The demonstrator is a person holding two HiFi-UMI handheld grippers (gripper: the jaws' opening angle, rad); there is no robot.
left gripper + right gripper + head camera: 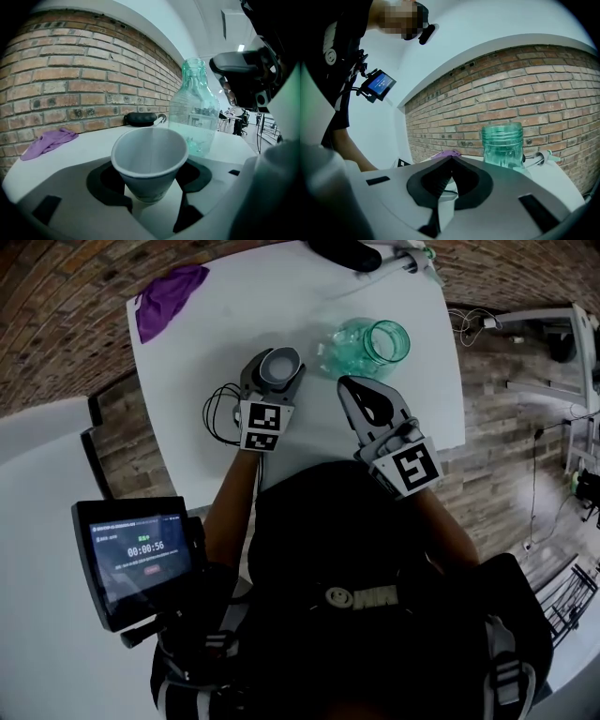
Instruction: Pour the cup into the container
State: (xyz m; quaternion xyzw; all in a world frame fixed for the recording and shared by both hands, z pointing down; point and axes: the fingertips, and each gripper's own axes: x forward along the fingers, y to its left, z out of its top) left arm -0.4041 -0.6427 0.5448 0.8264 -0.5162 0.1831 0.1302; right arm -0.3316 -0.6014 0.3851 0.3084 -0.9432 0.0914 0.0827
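A white paper cup point(278, 366) stands upright between the jaws of my left gripper point(277, 373), which is shut on it just above the white table point(187, 371). In the left gripper view the cup point(150, 157) shows a bare white inside, with nothing visible in it. A green glass jar point(377, 343) stands open-mouthed to the right of the cup and just beyond my right gripper point(349, 386). That gripper's jaws are shut with nothing between them. The jar point(502, 144) rises right ahead of its closed tips point(451, 160).
A purple cloth point(169, 296) lies at the table's far left corner. A black case point(343, 251) and a white tool point(401, 259) lie at the far edge. A monitor point(136, 559) hangs at the lower left. A brick wall point(70, 79) stands behind the table.
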